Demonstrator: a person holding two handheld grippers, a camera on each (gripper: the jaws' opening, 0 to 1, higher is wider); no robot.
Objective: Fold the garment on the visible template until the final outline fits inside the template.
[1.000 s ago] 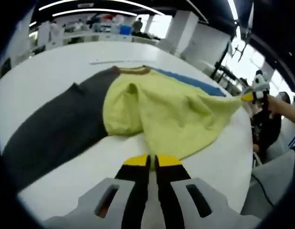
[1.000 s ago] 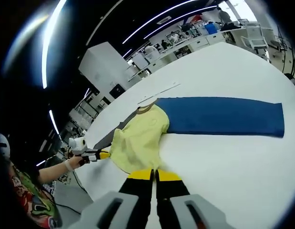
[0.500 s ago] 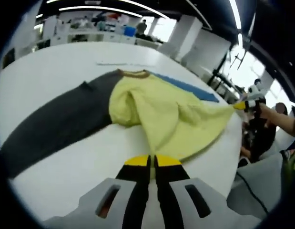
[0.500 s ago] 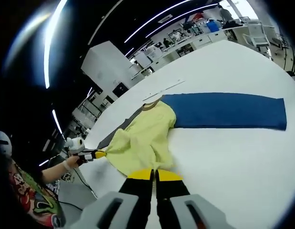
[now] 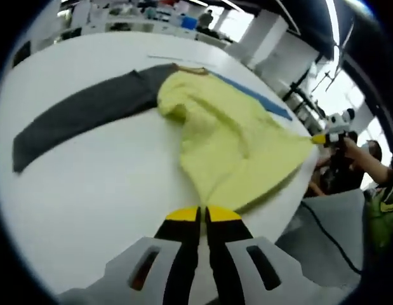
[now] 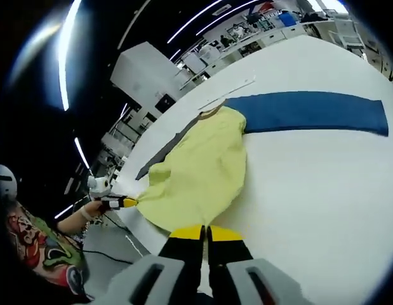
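Ahead of both grippers, one white table [image 5: 88, 184], broad and round-edged, with a busy open room behind: ceiling light strips, white pillars, benches and shelving far off. On the table, one garment [image 5: 234, 146] with a yellow body, a brownish collar and two long sleeves, counted as one dark grey sleeve [image 5: 82, 114] and one blue sleeve [image 6: 310, 113]. Beyond the collar, one thin pale strip [image 6: 231, 89] lying flat on the tabletop; template outline not clearly made out.

Seen along the left gripper [image 5: 202, 216]: yellow body spread forward from the jaw tips, rumpled, grey sleeve running off to the left, blue sleeve a thin band to the right behind the yellow cloth. Jaws pressed together at the yellow tips with the hem edge right at them, apparently pinching the cloth. At right, the right gripper [image 5: 324, 136], held in a hand, gripping a stretched-out corner of the yellow cloth past the table edge.

Seen along the right gripper [image 6: 206, 233]: jaws closed together, yellow hem meeting the tips, blue sleeve stretched far right, grey sleeve a narrow dark band beyond on the left. At left, a hand with the left gripper [image 6: 123, 203] pinching the other hem corner.
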